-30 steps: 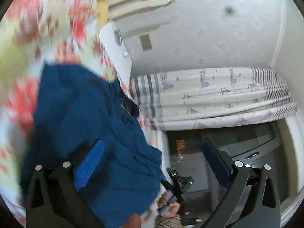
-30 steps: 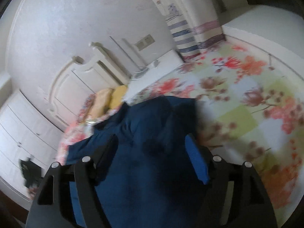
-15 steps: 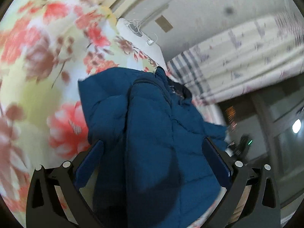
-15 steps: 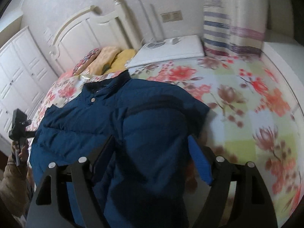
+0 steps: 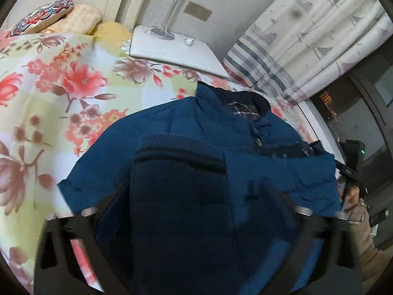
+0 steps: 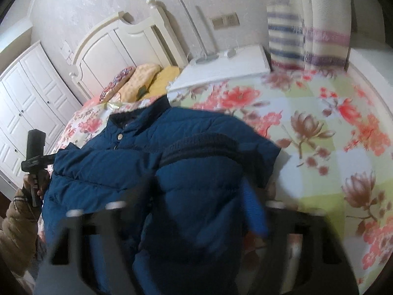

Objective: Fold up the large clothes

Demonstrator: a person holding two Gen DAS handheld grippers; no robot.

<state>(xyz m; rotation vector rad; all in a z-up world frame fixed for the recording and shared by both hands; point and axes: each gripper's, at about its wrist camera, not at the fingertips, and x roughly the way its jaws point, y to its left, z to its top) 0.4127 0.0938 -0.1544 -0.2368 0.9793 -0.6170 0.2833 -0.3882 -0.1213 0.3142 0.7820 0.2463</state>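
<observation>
Two hand-held grippers closing on one blue jacket

Spread flat on the bed, on a floral bedspread (image 6: 319, 135): a blue puffer jacket (image 6: 103, 167), collar toward the pillows (image 6: 142, 81) and the white headboard (image 6: 118, 41). Folded in across the chest: one sleeve (image 6: 196, 184), darker in shade, with its ribbed cuff (image 6: 201, 142) lying just below the collar.

Seen from the left wrist: left hand-held gripper (image 5: 194, 196) low over that sleeve, both fingers blurred and the jaws closing. Sleeve between them, close against the finger on the picture's left, with a gap showing before the finger on the right. Not gripping yet, by the look of it.

Seen from the right wrist: right hand-held gripper (image 6: 199, 196) also closing, about half shut, fingers smeared by motion. Sleeve filling the space between the two pads, each pad right at the cloth's edge. Cannot tell whether pressing or only alongside.

At the jacket's edge farthest from the bedspread's open side: a hand (image 6: 32, 182) in a tan quilted sleeve, wrapped round an upright black handle (image 6: 34, 152).

Beside the pillows: a white bedside surface (image 6: 228, 68) carrying a lamp base. Behind it, a striped curtain (image 5: 307, 36). Along the far wall, a white wardrobe (image 6: 29, 93).
</observation>
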